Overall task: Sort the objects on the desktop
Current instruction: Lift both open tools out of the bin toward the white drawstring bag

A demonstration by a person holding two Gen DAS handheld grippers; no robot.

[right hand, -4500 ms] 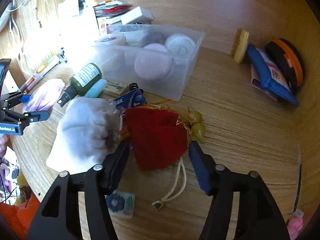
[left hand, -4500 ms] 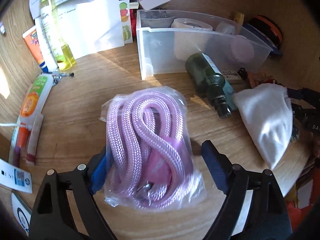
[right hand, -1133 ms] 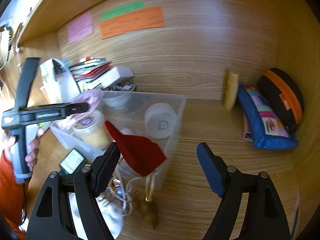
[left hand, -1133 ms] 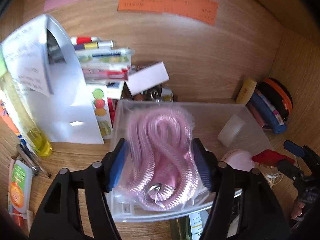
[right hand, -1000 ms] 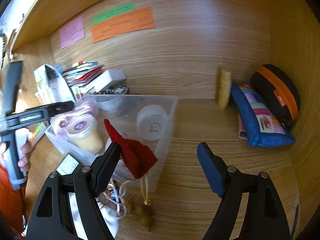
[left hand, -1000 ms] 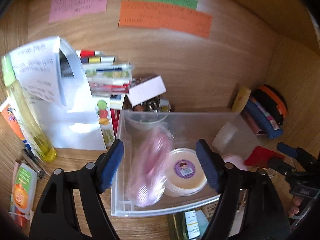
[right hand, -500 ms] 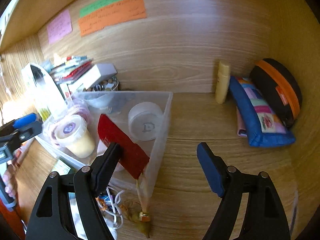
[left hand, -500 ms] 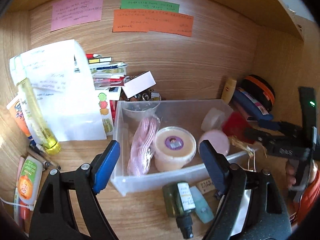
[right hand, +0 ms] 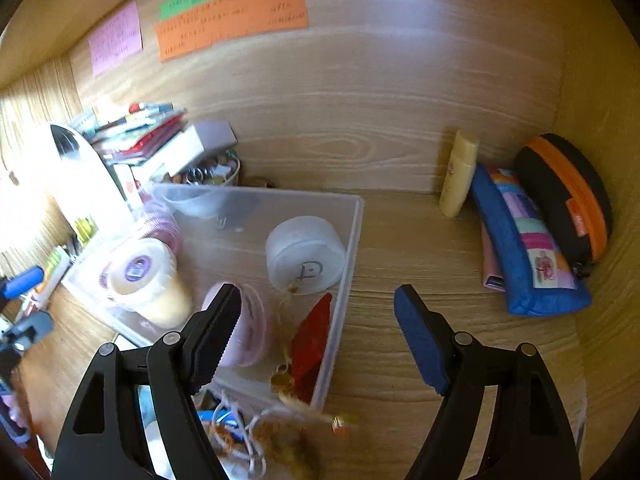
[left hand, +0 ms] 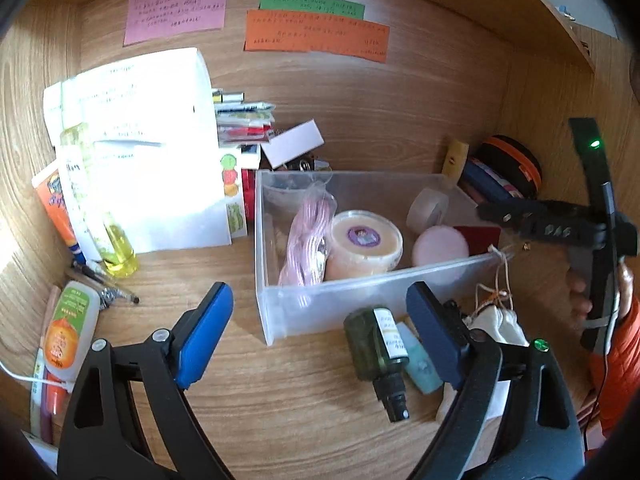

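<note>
Clear bin (left hand: 360,292) on the desk has the bagged pink rope (left hand: 306,240) and red pouch (right hand: 312,340) sitting inside it. Left gripper (left hand: 320,324) and right gripper (right hand: 318,328) both hang wide open, holding nothing.

Three sticky notes on the back wall: one pink note (left hand: 176,8), one green note (left hand: 312,5), one orange note (left hand: 316,36). One clear bin (left hand: 360,284) at centre frame. Two grippers: left gripper (left hand: 320,336), right gripper (right hand: 318,332).
</note>
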